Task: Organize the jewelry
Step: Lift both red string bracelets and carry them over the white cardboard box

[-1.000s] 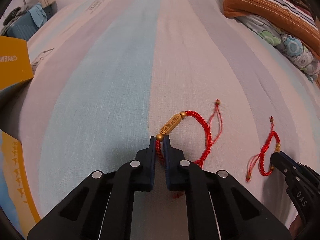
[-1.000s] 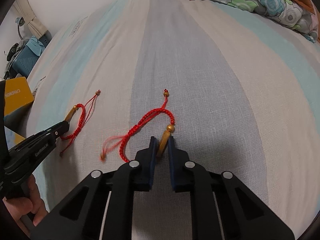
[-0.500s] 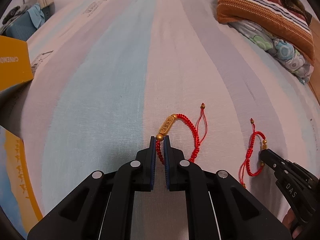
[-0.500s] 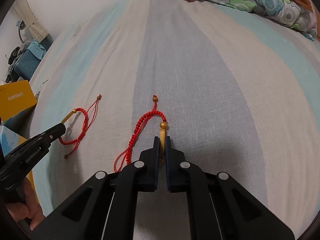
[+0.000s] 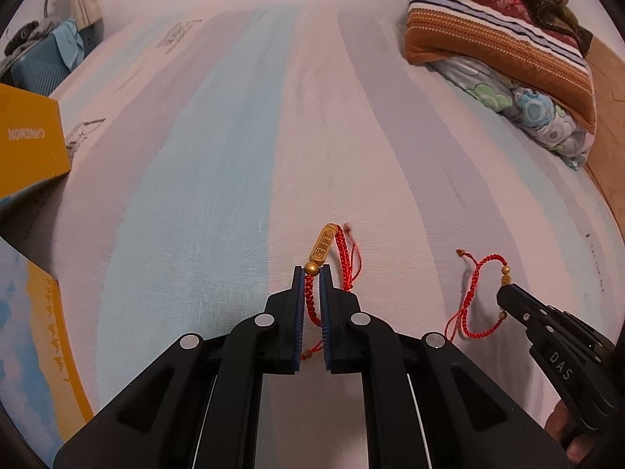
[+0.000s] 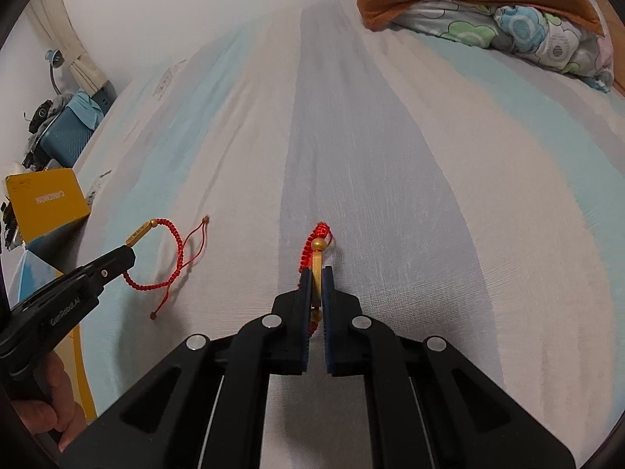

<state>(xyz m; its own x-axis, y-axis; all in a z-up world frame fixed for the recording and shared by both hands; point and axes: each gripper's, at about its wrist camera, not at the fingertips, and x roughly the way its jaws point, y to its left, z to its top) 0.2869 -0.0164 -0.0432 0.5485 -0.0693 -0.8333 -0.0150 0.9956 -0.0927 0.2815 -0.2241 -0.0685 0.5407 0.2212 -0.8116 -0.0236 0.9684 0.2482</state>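
Note:
Two red cord bracelets with gold beads are off the striped bed sheet (image 5: 218,195). My left gripper (image 5: 311,271) is shut on the cord of the first bracelet (image 5: 323,244), just below its engraved gold tube, and the rest of its cord dangles beside the fingers. My right gripper (image 6: 316,269) is shut on the gold bar of the second bracelet (image 6: 319,234). In the left wrist view the right gripper (image 5: 506,292) holds that second bracelet (image 5: 482,305) at the right. In the right wrist view the left gripper (image 6: 131,252) carries the first bracelet (image 6: 172,252) at the left.
A yellow box (image 5: 29,144) stands at the bed's left edge, also the yellow box (image 6: 47,203) in the right wrist view. Folded blankets and a floral pillow (image 5: 500,51) lie at the far right. A blue suitcase (image 6: 68,133) sits beyond the bed. A hand (image 6: 50,402) grips the left tool.
Both grippers have risen, lifting their bracelets off the sheet so the cords now dangle. The right jaws closed fully onto the gold bar.

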